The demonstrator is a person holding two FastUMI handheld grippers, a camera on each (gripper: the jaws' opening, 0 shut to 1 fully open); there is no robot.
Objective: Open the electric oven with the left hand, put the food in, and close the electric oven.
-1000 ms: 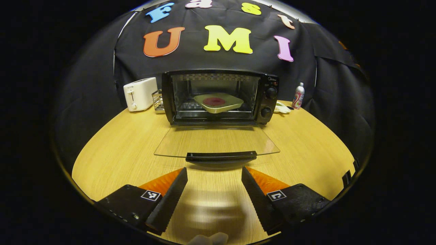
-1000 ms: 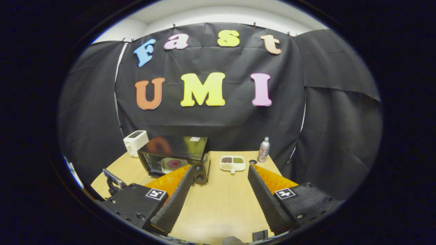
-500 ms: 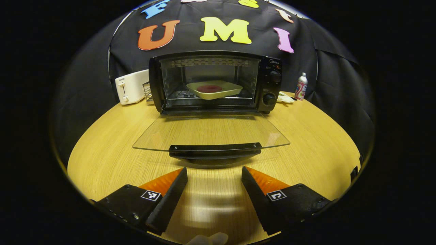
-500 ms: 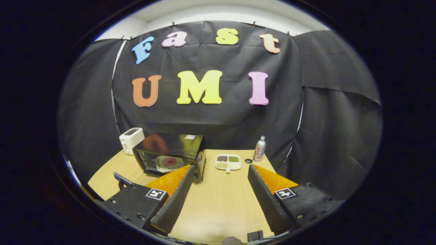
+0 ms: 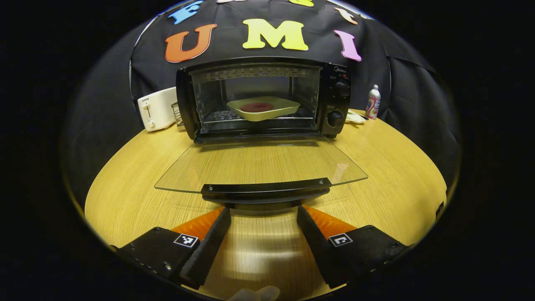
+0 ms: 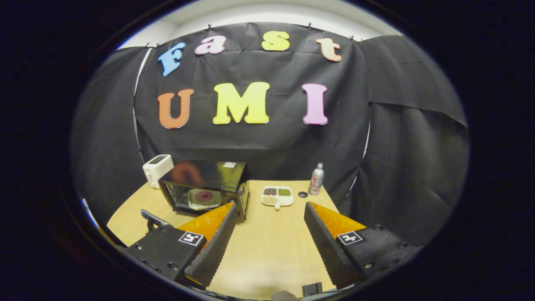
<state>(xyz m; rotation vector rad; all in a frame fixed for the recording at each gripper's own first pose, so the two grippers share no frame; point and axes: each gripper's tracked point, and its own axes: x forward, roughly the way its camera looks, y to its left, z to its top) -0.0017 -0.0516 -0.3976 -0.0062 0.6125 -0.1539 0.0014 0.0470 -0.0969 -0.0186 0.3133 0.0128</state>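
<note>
Since the plate of food [image 5: 262,108] already sits inside the oven [image 5: 262,98], the left hand-held gripper [image 5: 263,213], fingers spread, lines up under the door handle [image 5: 265,189] to close it.

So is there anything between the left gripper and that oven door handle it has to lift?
Nothing visible. In the left gripper view the left gripper is open, just short of the black door handle, with bare table between them. The glass door lies flat and open; the plate of food sits inside the oven.
</note>
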